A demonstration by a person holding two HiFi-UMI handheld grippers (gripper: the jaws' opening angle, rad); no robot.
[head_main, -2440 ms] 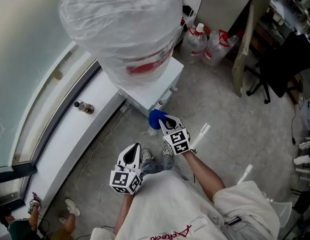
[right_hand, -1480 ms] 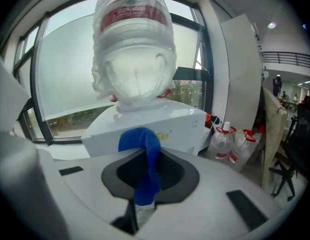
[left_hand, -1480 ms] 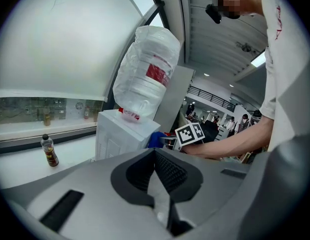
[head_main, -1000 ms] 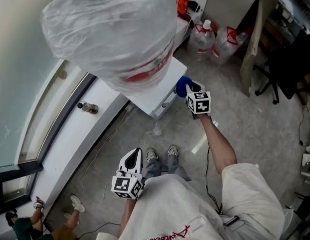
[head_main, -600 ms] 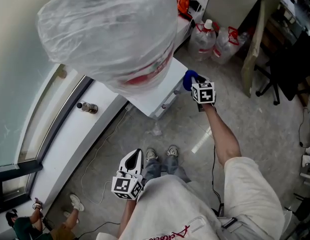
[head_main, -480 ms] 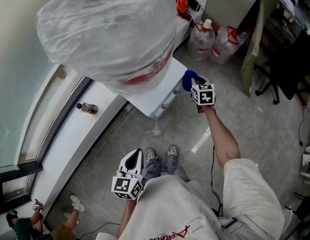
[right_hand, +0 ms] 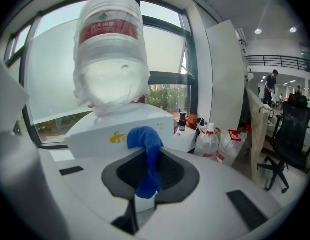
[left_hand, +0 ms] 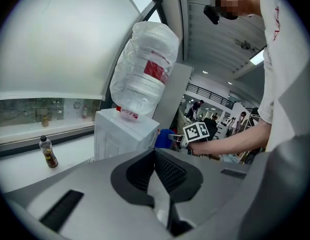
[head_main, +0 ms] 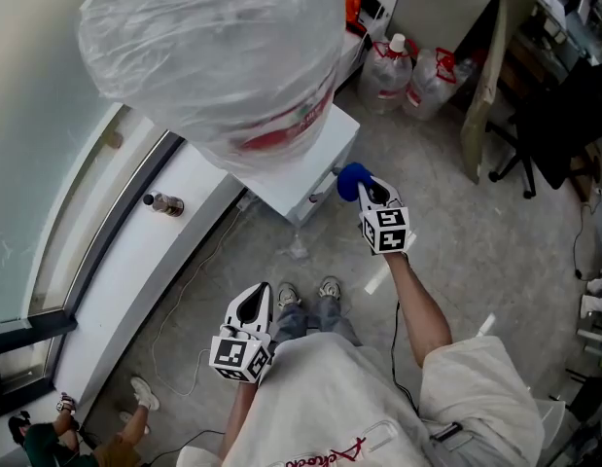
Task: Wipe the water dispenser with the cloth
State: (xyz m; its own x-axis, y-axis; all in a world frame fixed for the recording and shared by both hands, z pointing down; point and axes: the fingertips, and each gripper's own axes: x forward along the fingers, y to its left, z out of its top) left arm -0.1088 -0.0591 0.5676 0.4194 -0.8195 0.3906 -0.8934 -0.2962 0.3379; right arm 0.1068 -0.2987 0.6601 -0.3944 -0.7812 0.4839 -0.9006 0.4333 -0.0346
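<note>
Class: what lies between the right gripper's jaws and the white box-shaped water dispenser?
A bunched blue cloth, which the right gripper is shut on, juts toward the white box-shaped water dispenser; the right gripper view shows it best.

Head view overhead, gripper views low, all sharing water dispenser (head_main: pixel 315 154)
</note>
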